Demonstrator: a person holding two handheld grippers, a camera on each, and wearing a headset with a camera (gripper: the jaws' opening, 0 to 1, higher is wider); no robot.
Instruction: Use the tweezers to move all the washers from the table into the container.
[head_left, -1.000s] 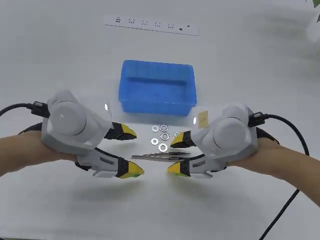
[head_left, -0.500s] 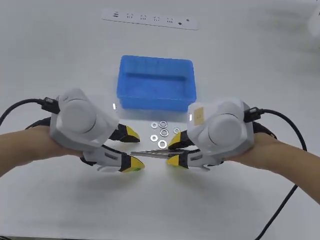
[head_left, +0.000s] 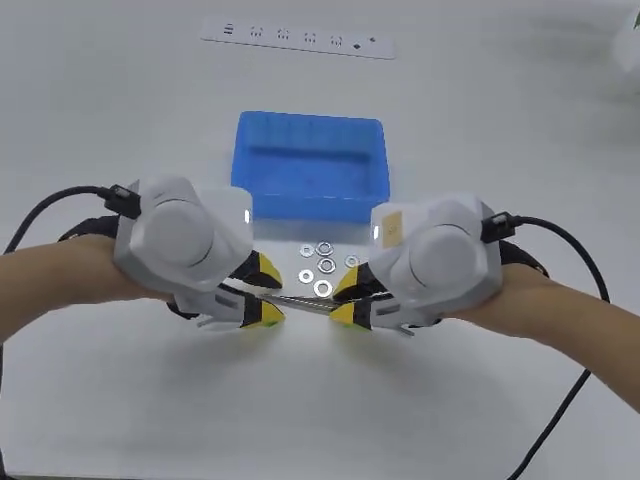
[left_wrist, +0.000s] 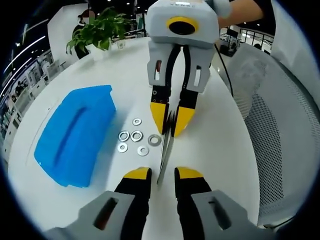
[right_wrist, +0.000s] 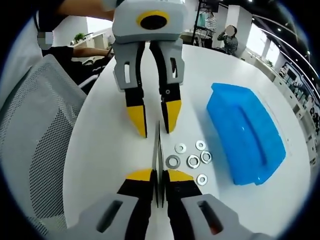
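- Head view: right gripper (head_left: 345, 298) is clenched on one end of the tweezers (head_left: 300, 301).
- Left gripper (head_left: 268, 290) is released, its jaws straddling the tweezers' other end without touching.
- Washers (head_left: 323, 266) lie on the table (head_left: 480, 120) just beyond the tweezers, near the blue container (head_left: 310, 165).

we see a white table (head_left: 480, 120) spreading wide on every side. near its far edge lies a long white power strip (head_left: 297, 38), flat, with a row of sockets along it. in the left gripper view a leafy green plant (left_wrist: 100, 32) stands at the far end of the table, and a grey mesh chair (left_wrist: 280, 125) sits just beside the table's edge. in the right gripper view a person (right_wrist: 228, 44) is well back in a bright office room.
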